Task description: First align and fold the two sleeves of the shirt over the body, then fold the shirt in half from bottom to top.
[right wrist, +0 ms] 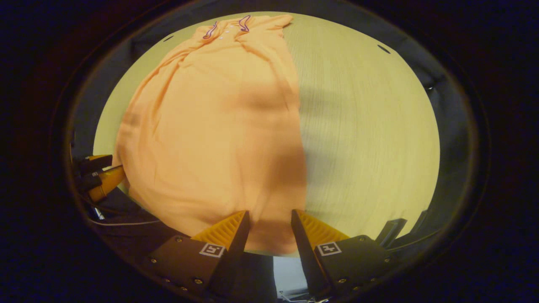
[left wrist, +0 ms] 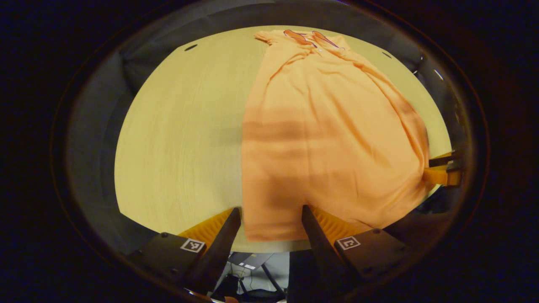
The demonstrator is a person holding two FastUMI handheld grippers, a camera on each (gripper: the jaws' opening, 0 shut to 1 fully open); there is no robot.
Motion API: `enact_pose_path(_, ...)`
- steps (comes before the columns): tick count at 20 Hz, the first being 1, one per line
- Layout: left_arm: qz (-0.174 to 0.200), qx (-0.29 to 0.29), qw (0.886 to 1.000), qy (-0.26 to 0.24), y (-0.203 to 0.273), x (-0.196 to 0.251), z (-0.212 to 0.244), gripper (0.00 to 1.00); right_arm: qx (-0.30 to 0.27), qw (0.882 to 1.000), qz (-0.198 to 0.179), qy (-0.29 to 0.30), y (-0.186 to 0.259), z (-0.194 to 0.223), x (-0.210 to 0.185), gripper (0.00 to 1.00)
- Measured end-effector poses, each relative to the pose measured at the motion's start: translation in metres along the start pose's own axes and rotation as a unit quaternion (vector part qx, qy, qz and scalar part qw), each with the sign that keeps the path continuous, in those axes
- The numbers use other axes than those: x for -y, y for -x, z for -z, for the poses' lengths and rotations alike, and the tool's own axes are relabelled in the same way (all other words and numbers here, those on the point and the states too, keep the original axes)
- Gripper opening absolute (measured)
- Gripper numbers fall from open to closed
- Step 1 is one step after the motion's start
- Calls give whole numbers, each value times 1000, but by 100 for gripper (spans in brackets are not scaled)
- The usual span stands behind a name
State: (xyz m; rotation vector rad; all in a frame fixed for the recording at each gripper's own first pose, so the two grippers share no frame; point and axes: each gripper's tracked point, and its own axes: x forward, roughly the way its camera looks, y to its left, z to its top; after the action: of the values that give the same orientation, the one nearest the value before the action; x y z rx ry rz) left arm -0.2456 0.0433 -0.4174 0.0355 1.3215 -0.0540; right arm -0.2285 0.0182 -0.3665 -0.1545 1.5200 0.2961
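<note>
On the pale wood-grain worktop (left wrist: 177, 139), near edge, left to right:

Left tool (left wrist: 271, 219): fingers spread wide, hovering at the near-left corner of the shirt's hem; cloth lies between the fingers, not pinched. In the right gripper view this tool (right wrist: 110, 174) sits at the far left, just beside the shirt's left side edge.

Shirt (left wrist: 328, 139): orange, laid flat lengthwise, collar at the far end, hem at the near edge of the worktop. Collar bears dark trim. The sides are already folded in over the body, giving a long narrow shape with soft creases running down the right side. Same shirt in the right gripper view (right wrist: 210, 126), with bare worktop (right wrist: 370, 126) to its right.

Right tool (right wrist: 269, 223): fingers spread wide, poised over the near-right corner of the hem, cloth between them, no grip seen. In the left gripper view this tool (left wrist: 440, 168) rests at the far right, touching or just beside the shirt's right edge.
</note>
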Motion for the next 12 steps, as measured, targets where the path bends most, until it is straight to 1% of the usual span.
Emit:
enact_pose_path(4, 8, -19, 1000, 1, -1, 2, 0, 96, -12, 1000, 15, 21, -2, -1, 0, 64)
enact_pose_path(7, 20, -33, 999, 15, -5, 3, -2, 94, -32, 999, 15, 12, -2, -1, 0, 65)
enact_pose_path(10, 19, -45, 999, 9, -3, 4, -2, 95, -37, 999, 17, 8, -3, -1, -3, 66)
enact_pose_path(12, 20, -55, 998, 10, -3, 4, -2, 96, -39, 999, 22, 15, -2, -3, -3, 70)
